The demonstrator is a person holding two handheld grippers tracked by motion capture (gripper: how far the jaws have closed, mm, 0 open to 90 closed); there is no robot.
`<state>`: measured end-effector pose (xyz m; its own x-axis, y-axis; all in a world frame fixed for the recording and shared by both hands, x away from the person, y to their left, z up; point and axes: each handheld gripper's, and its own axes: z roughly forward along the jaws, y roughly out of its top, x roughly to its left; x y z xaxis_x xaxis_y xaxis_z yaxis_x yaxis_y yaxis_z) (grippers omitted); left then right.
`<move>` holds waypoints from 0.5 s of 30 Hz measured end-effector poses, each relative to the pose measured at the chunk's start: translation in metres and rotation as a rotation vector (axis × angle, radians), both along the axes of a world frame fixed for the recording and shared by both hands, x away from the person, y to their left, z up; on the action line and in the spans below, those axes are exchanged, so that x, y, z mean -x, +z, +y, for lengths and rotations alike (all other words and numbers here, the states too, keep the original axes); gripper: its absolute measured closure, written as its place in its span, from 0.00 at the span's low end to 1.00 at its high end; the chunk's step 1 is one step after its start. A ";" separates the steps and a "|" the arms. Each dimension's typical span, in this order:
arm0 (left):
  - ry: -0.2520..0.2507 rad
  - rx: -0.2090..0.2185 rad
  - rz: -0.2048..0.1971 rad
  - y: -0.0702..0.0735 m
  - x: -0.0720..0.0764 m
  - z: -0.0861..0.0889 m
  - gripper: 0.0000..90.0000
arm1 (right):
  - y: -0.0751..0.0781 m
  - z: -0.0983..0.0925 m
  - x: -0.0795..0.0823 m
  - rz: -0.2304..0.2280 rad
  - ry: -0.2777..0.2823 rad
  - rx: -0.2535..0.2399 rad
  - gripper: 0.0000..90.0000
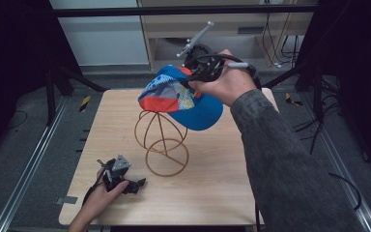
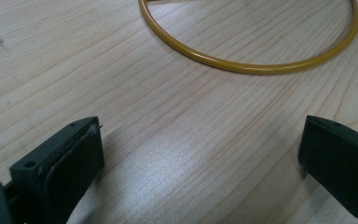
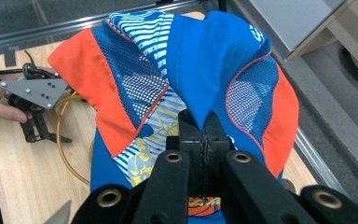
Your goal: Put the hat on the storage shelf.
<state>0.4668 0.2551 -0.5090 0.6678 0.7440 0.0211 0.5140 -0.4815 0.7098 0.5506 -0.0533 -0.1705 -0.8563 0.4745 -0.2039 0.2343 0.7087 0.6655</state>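
A blue cap (image 1: 183,96) with orange and striped mesh panels hangs in the air over the top of a yellow wire hat stand (image 1: 162,140) on the wooden table (image 1: 212,183). My right gripper (image 1: 193,77) is shut on the cap's crown fabric (image 3: 200,88), pinched between the jaws (image 3: 200,133). My left gripper (image 1: 137,183) rests low on the table near the front left, open with nothing between its fingers (image 2: 74,154). The stand's round base ring (image 2: 242,65) lies just ahead of it.
Dark frame posts and cables stand around the table. A shelf unit (image 1: 222,29) sits behind it. Metal rails (image 1: 29,164) run along the floor at both sides. The left gripper's grey plate (image 3: 35,91) and the hand holding it appear beyond the cap.
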 end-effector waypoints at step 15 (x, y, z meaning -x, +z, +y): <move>-0.002 -0.004 0.001 0.000 0.000 0.000 0.00 | 0.003 0.027 -0.001 0.001 0.042 0.008 1.00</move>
